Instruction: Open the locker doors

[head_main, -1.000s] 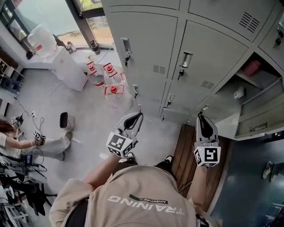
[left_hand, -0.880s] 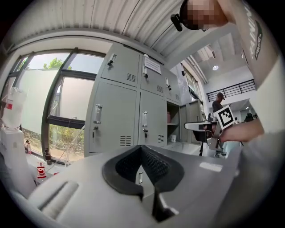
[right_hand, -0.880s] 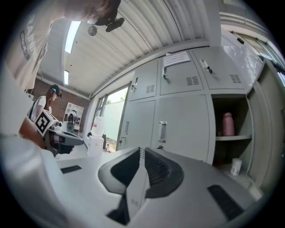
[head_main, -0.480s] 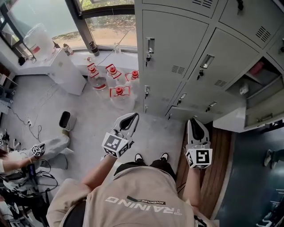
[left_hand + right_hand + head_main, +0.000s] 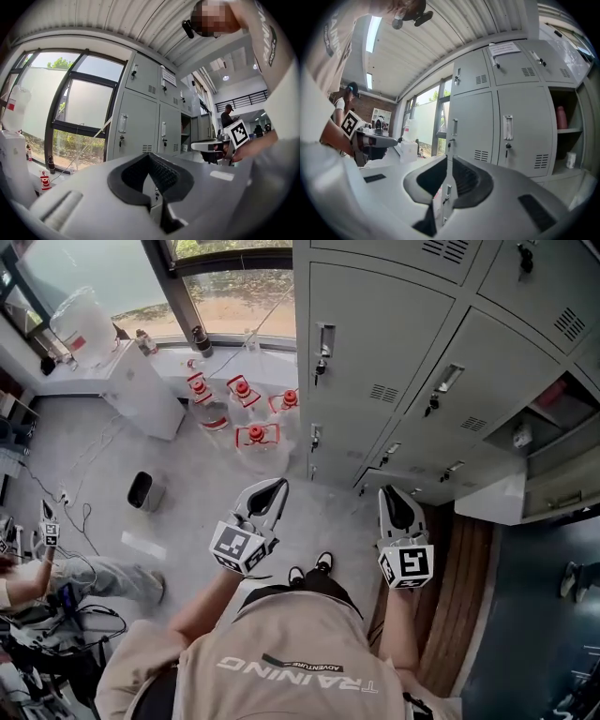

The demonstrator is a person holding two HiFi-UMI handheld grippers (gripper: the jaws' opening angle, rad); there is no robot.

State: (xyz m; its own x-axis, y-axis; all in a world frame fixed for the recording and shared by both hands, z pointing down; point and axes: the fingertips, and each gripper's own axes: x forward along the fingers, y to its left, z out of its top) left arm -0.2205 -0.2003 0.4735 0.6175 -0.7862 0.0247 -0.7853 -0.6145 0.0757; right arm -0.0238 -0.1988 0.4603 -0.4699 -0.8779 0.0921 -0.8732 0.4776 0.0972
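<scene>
You've drawn back over the last second. The lockers (image 5: 394, 352) now stand well ahead of both grippers and out of reach, so no closed door is being worked. One open compartment (image 5: 542, 427) lies ahead-right of the right gripper (image 5: 390, 495). Its jaws are drawn together, empty. The left gripper (image 5: 276, 487) is likewise closed, touching nothing.

Only legible print, head view: my shirt (image 5: 300, 667) carries "TRAINING" in large pale capitals, upside down from here, with a small dark patch (image 5: 302, 665) reading "ADVENTURE" beside it; the paper sheet (image 5: 505, 48) on an upper locker door (image 5: 515, 70) is too small to read.
</scene>
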